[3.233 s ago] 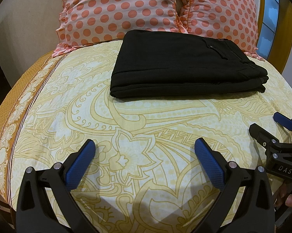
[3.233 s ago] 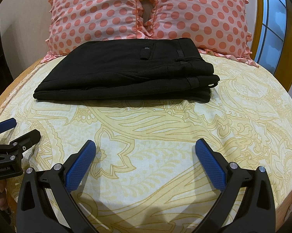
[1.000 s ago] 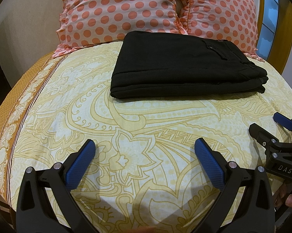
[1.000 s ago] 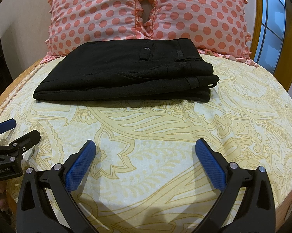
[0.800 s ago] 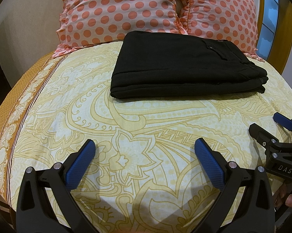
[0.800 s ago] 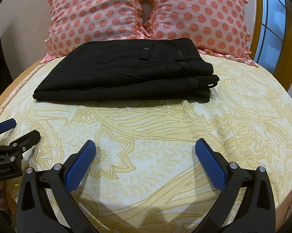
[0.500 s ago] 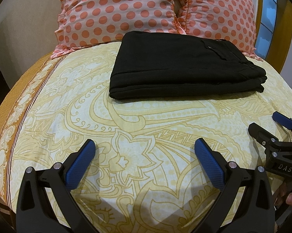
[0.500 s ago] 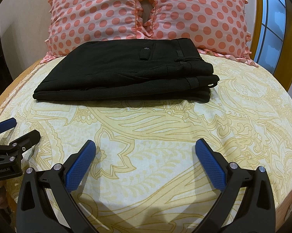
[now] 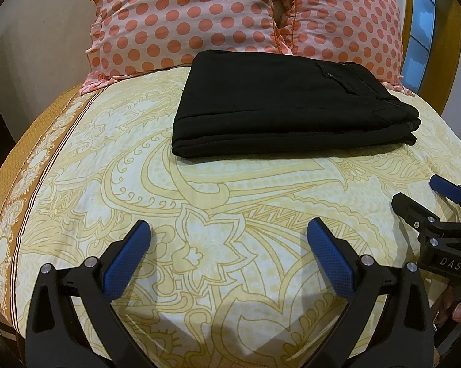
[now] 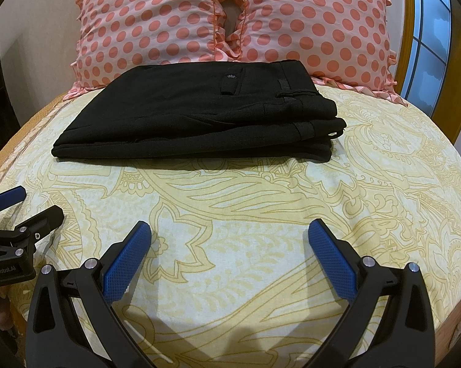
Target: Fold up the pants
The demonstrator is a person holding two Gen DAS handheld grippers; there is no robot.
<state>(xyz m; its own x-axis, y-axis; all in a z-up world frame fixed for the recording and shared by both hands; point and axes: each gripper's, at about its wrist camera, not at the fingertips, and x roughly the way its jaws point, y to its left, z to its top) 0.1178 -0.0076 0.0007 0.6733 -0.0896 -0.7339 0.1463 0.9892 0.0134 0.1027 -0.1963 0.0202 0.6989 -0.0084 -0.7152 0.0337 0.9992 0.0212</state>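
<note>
While left tool (image 9: 229,234) gapes, black pants (image 9: 288,104) lie folded flat.

The left handheld two-finger gripper (image 9: 230,236) had a matte black plastic frame whose angular arms spread in a V, each tipped with a long blue pad (image 9: 126,256) of finely dimpled rubber. Small silver screw heads (image 9: 90,262) studded the arm joints. The right handheld two-finger gripper (image 10: 230,236) was built alike, in black with blue textured pads and silver screws. Seen from the left camera, its body carried the white letters "DAS" (image 9: 450,264); from the right camera, the left unit's body read "GenRobot.AI" (image 10: 3,271). Fingertips (image 9: 459,317) showed beneath the right unit.
</note>
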